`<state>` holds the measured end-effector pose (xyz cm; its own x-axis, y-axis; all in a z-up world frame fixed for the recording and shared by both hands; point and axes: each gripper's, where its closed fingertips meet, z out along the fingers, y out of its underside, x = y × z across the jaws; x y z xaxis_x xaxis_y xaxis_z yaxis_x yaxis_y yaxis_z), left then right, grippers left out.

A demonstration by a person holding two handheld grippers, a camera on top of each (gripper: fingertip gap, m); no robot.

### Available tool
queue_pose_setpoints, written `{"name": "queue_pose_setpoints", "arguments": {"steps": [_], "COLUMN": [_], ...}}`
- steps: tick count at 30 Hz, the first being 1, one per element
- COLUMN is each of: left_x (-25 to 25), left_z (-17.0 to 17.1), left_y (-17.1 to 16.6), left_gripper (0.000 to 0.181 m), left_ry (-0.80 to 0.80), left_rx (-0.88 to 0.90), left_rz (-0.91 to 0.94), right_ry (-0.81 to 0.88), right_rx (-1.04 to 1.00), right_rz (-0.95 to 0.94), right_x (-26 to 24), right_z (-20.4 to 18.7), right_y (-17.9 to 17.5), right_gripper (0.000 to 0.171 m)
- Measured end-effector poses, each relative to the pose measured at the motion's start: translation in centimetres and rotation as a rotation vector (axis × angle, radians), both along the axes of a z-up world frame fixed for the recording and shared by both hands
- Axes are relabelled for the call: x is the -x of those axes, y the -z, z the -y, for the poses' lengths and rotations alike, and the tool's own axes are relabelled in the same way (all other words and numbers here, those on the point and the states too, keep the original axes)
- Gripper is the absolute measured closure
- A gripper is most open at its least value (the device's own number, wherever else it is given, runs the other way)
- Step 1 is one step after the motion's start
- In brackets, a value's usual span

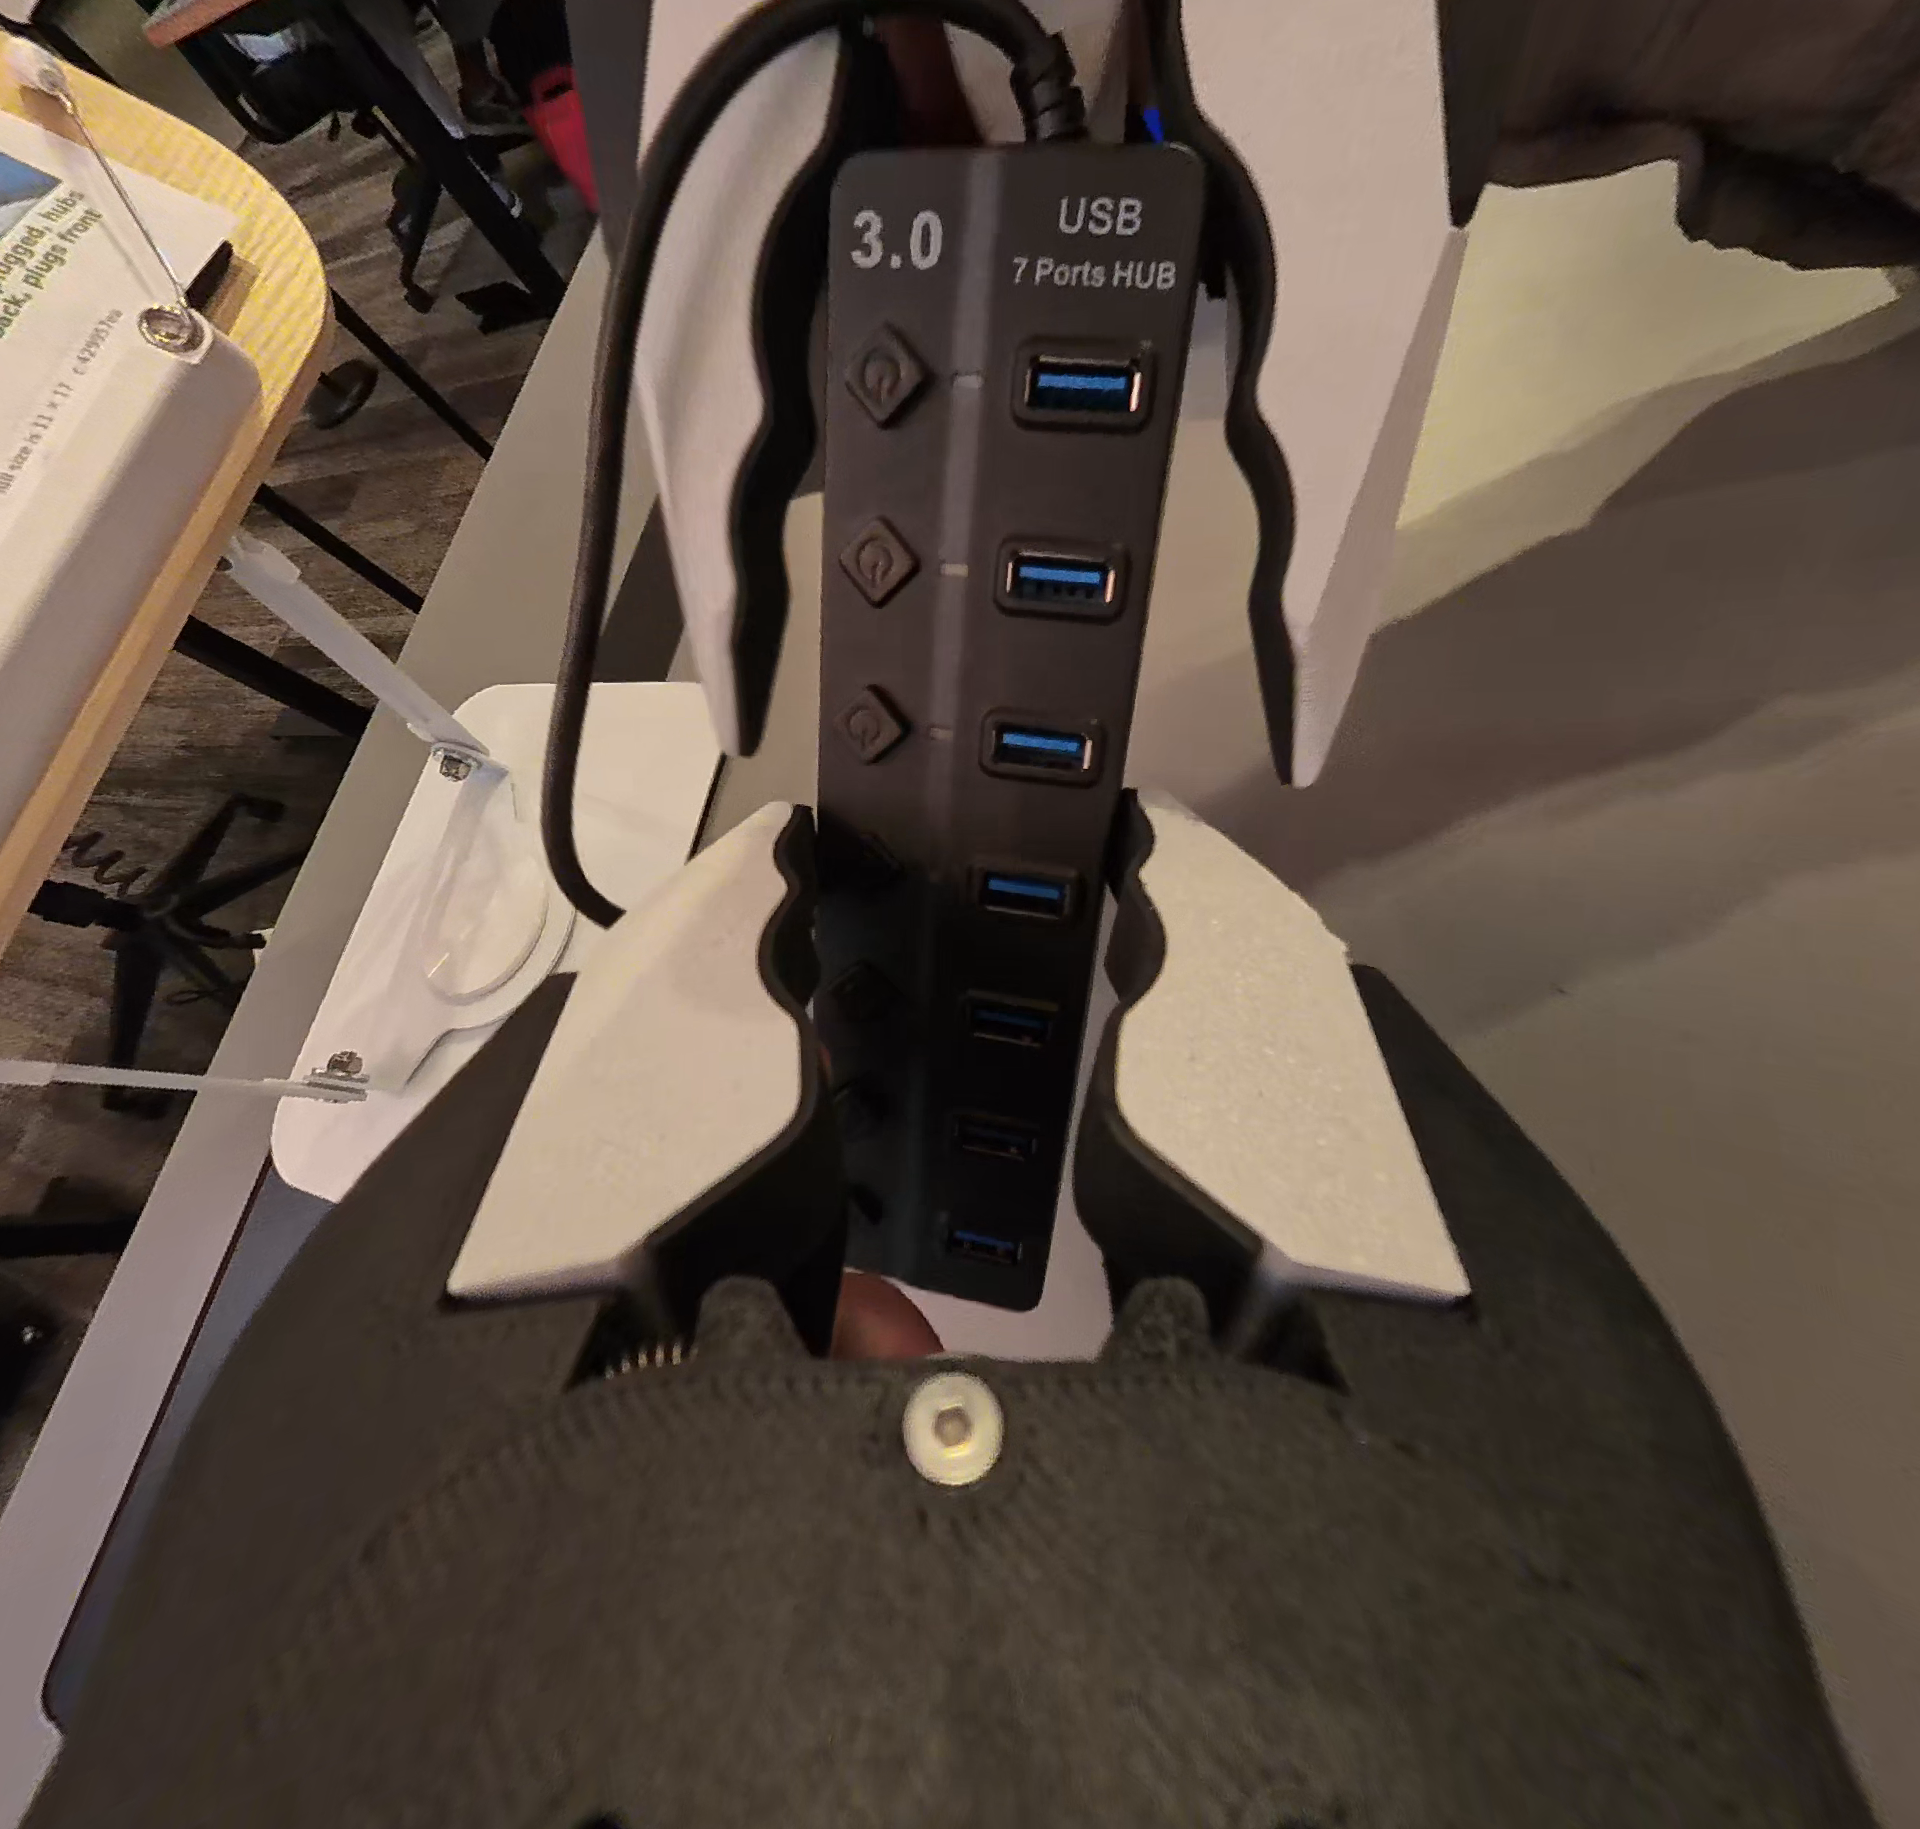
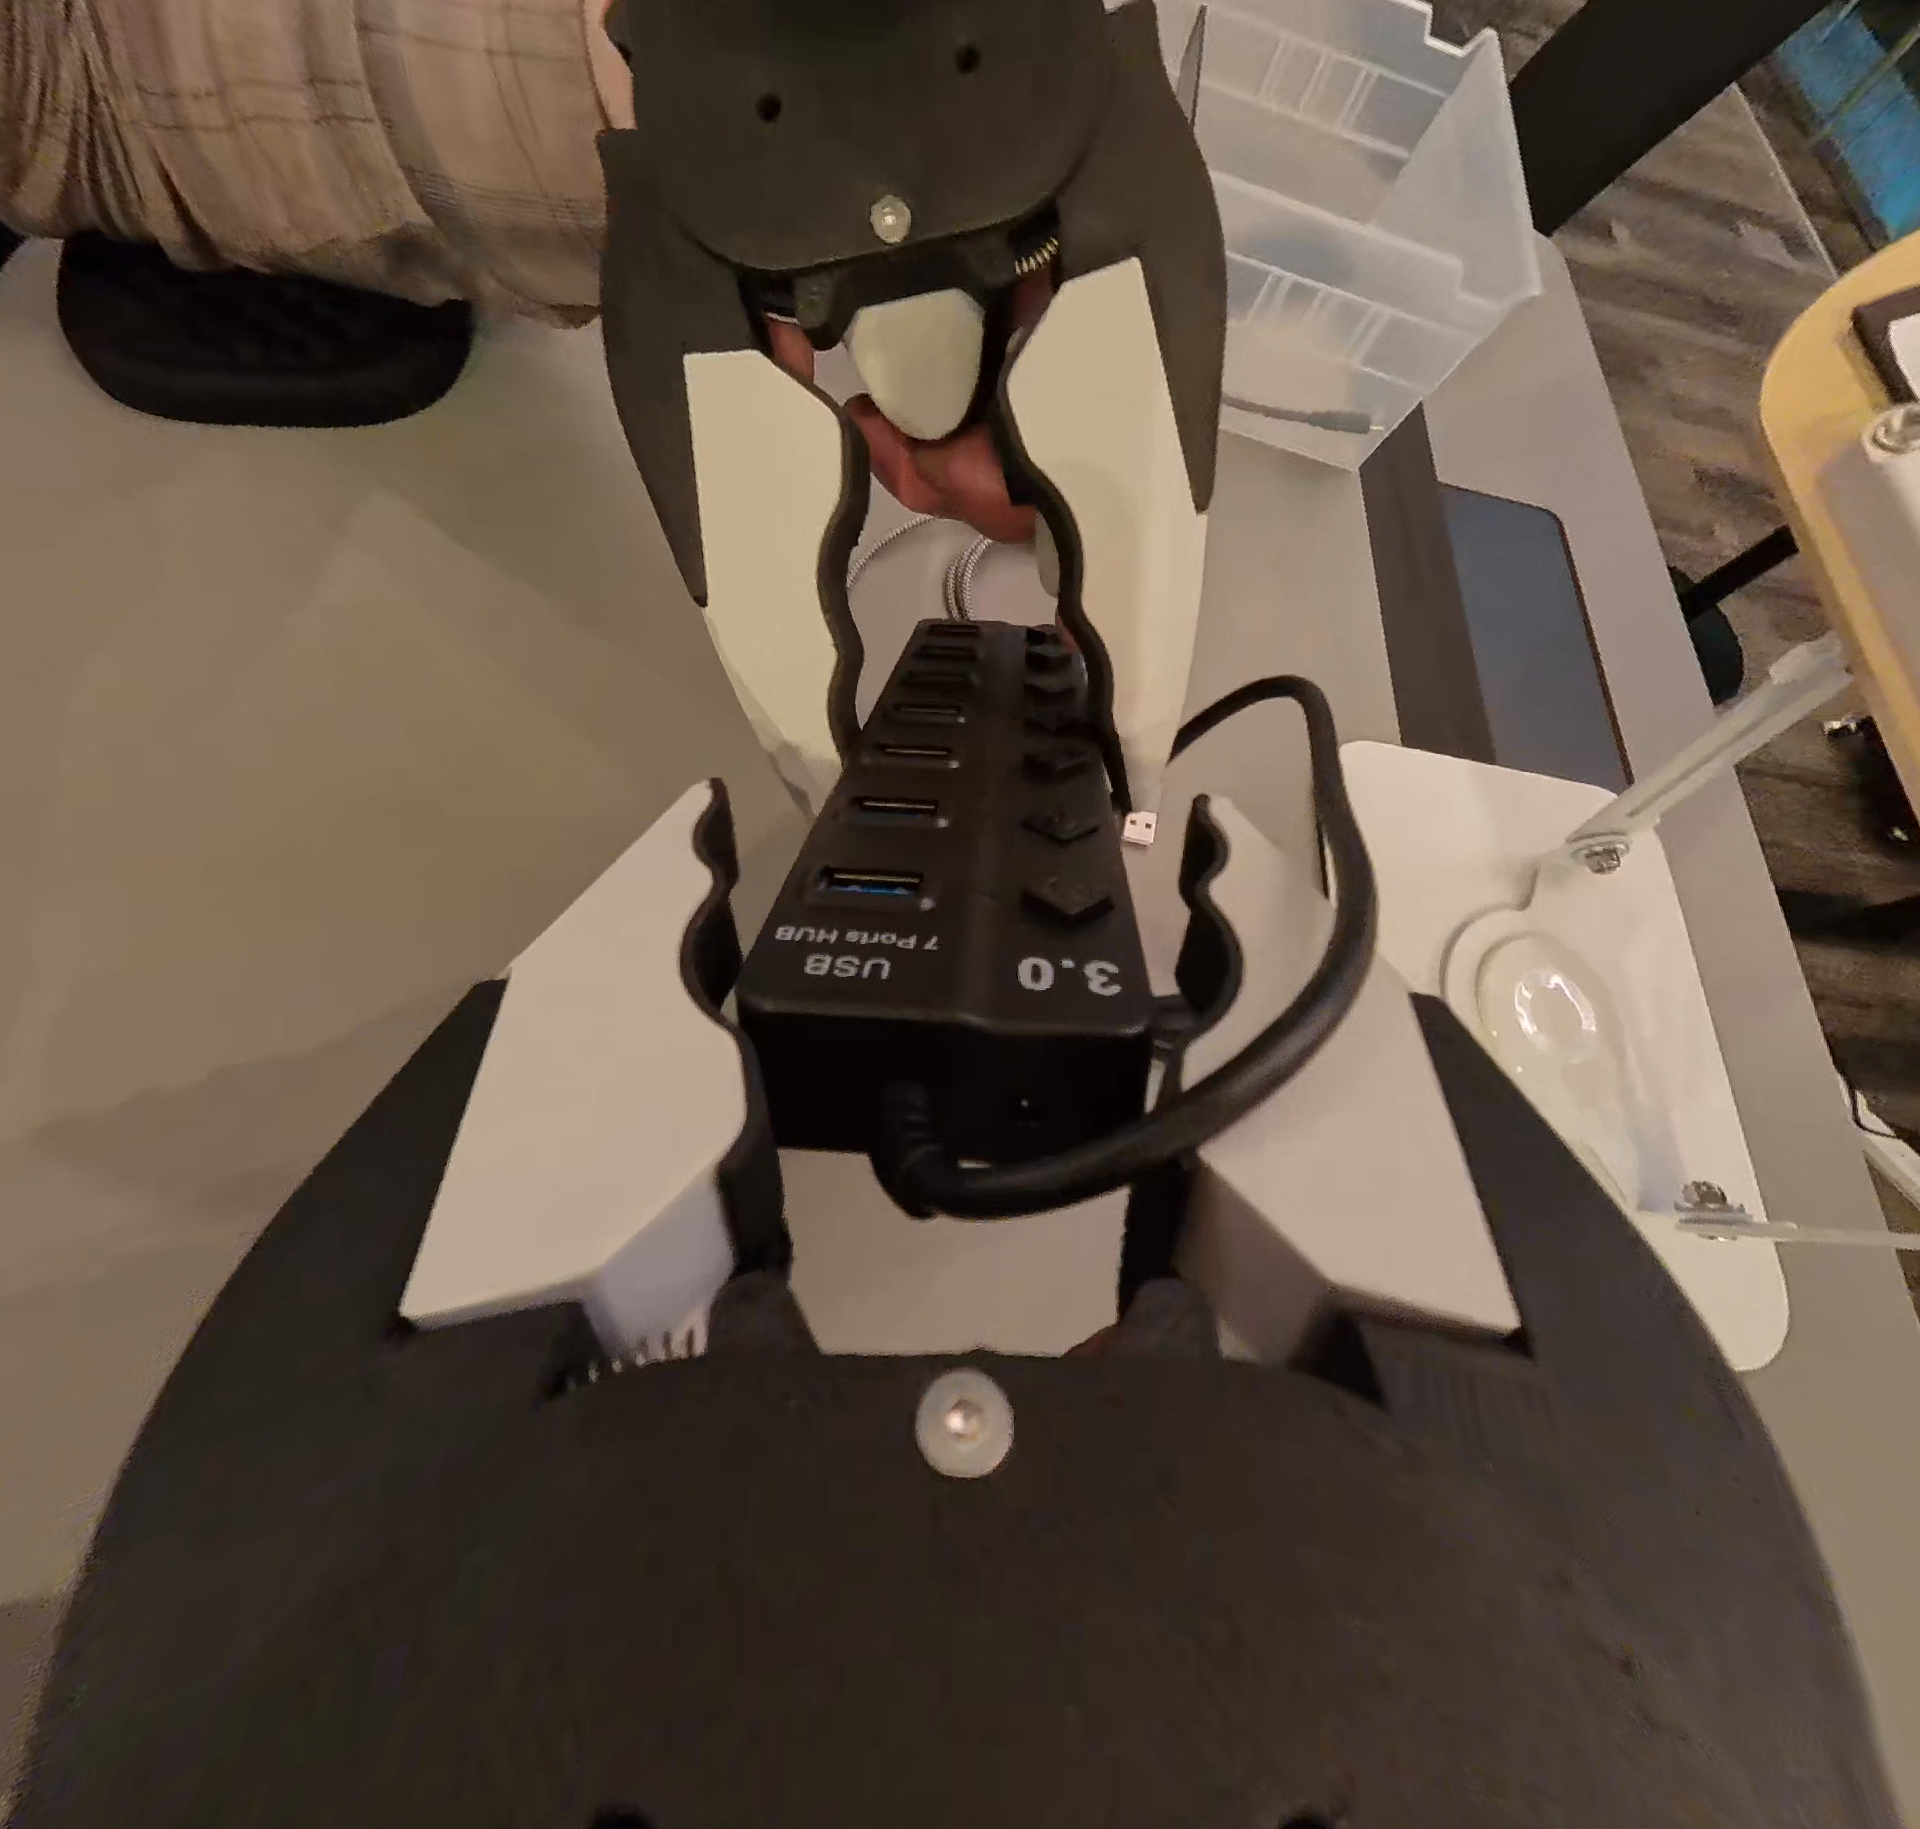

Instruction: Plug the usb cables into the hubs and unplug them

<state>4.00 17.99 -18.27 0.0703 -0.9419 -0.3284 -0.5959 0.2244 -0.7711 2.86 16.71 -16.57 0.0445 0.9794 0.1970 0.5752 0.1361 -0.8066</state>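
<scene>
While the left tongs clamp the near end of the black hub, its long axis runs straight toward the right tongs, which stand narrowly apart around the cable end, above the desk.

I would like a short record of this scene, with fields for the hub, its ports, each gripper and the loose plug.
hub: black hub, seven ports, between both grippers
ports: all seven empty
left gripper: jaws shut on the hub's end away from its cable
right gripper: jaws around the cable end; contact unclear
loose plug: silver, beside the hub, in no port
</scene>
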Motion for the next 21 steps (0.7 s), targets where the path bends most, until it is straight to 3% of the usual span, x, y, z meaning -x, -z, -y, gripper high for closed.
{"name": "queue_pose_setpoints", "arguments": {"steps": [4,7,9,11,21], "left_x": [0.2,0.2,0.2,0.2,0.1], "left_z": [-0.4,-0.2,-0.1,-0.2,0.1], "left_y": [0.2,0.4,0.4,0.5,0.9], "left_gripper": [0.127,0.127,0.127,0.127,0.128], "left_ry": [-0.017,-0.010,-0.004,-0.014,0.010], "left_rx": [-0.016,-0.008,-0.008,-0.003,0.013], "left_rz": [-0.019,-0.025,-0.031,-0.031,-0.030], "right_ry": [0.022,0.023,0.029,0.025,0.016], "right_rx": [-0.017,-0.004,-0.003,-0.018,-0.005], "right_rz": [0.053,0.054,0.064,0.061,0.085], "right_x": [-0.3,-0.1,-0.1,0.0,-0.5], "right_z": [-0.4,-0.2,-0.2,-0.2,-0.1], "right_y": [0.5,0.5,0.6,0.4,0.6], "right_gripper": [0.097,0.098,0.089,0.097,0.104]}}
